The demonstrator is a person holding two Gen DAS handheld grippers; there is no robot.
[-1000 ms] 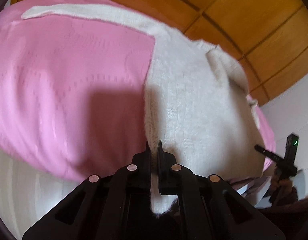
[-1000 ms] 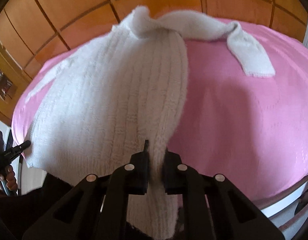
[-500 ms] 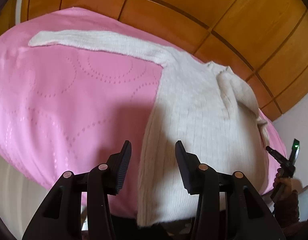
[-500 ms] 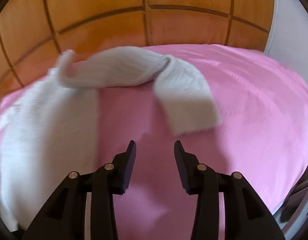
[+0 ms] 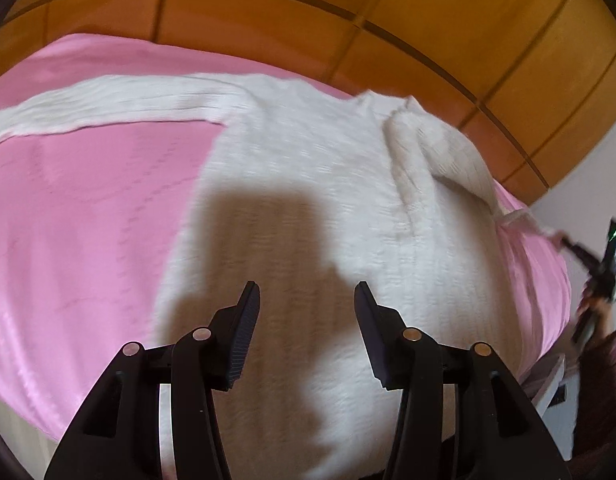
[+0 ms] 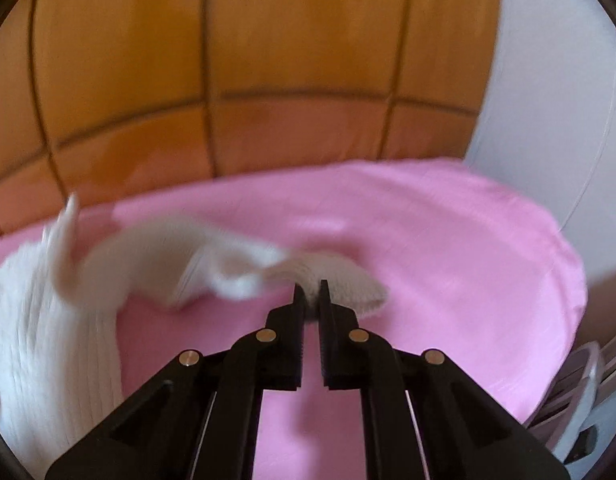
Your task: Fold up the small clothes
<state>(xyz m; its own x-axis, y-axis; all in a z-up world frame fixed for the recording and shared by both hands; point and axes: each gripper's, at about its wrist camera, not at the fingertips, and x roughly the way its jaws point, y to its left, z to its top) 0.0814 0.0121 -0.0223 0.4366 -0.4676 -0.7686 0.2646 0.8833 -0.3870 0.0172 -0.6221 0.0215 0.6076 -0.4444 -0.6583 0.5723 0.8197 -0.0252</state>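
A white knitted sweater (image 5: 316, 184) lies spread on a pink bed cover (image 5: 87, 216). Its left sleeve (image 5: 107, 104) stretches out to the left. My left gripper (image 5: 307, 300) is open and empty, hovering over the sweater's body. In the right wrist view the sweater's body (image 6: 47, 340) is at the left and its right sleeve (image 6: 235, 264) runs across the cover. My right gripper (image 6: 311, 290) is shut on the sleeve's cuff (image 6: 348, 286).
An orange wooden panelled headboard (image 5: 348, 20) stands behind the bed. A white wall (image 6: 548, 100) is at the right. The pink cover (image 6: 448, 260) lies bare right of the sleeve. The right gripper and hand show at the left view's right edge (image 5: 604, 272).
Both grippers let go of the sweater's hem and opened. The left one rose over the body. The right one moved to the right sleeve and shut on its cuff.
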